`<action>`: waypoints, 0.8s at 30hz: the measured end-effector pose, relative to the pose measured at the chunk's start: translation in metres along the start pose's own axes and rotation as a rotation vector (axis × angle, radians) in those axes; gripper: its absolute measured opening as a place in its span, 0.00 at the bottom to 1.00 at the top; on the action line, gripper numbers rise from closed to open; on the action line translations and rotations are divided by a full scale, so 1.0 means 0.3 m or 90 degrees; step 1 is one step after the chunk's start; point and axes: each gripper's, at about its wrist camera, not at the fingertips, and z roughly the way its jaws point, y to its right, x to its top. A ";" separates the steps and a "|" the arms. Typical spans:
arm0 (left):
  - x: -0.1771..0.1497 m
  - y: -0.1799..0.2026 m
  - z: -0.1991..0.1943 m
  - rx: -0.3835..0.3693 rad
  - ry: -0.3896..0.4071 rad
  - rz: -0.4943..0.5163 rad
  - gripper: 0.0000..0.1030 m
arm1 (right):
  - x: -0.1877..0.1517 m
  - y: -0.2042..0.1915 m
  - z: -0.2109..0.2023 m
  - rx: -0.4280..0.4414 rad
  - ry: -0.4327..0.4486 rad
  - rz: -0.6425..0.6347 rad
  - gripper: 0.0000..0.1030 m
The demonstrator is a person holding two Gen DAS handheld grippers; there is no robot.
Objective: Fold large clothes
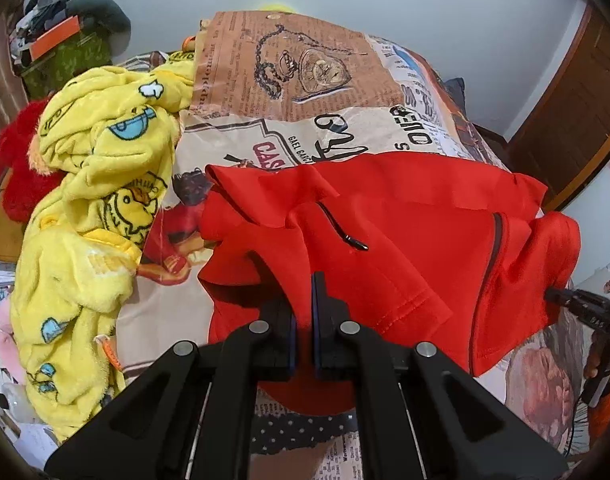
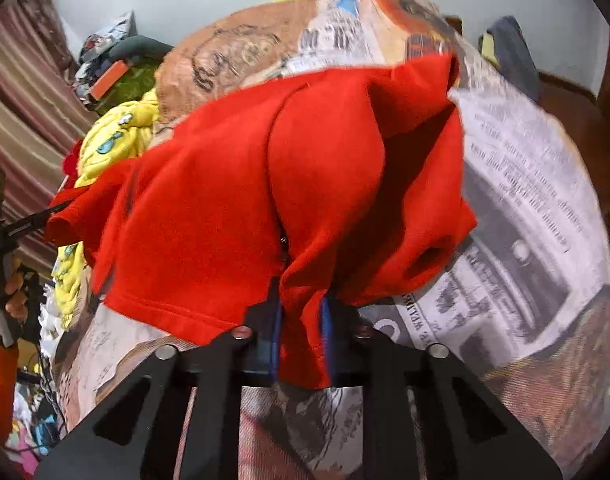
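Observation:
A large red garment (image 1: pixel 405 232) with dark zippers hangs between both grippers above a bed with a printed newspaper-style cover (image 1: pixel 289 80). My left gripper (image 1: pixel 303 304) is shut on the red cloth at its near edge. My right gripper (image 2: pixel 301 312) is shut on a bunched fold of the same red garment (image 2: pixel 233 184), which drapes over its fingers. In the left wrist view the right gripper (image 1: pixel 557 296) shows at the far right, pinching the garment's end. In the right wrist view the left gripper (image 2: pixel 45 212) shows at the far left.
A crumpled yellow fleece garment (image 1: pixel 89 216) with cartoon prints lies on the left of the bed, with red fluffy cloth (image 1: pixel 21 160) behind it. A cluttered green box (image 1: pixel 65 56) stands at back left. A wooden door (image 1: pixel 577 120) is at right.

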 end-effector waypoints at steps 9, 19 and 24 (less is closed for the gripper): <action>0.025 0.003 -0.141 -0.030 0.062 -0.012 0.04 | 0.098 -0.053 -0.225 0.027 0.129 -0.013 0.06; 0.214 -0.055 -0.154 -0.084 0.100 -0.076 0.04 | 0.424 0.009 -0.246 -0.007 0.236 0.016 0.06; 0.324 -0.142 0.024 -0.062 0.068 -0.143 0.04 | 0.587 0.054 -0.049 -0.064 0.197 0.029 0.06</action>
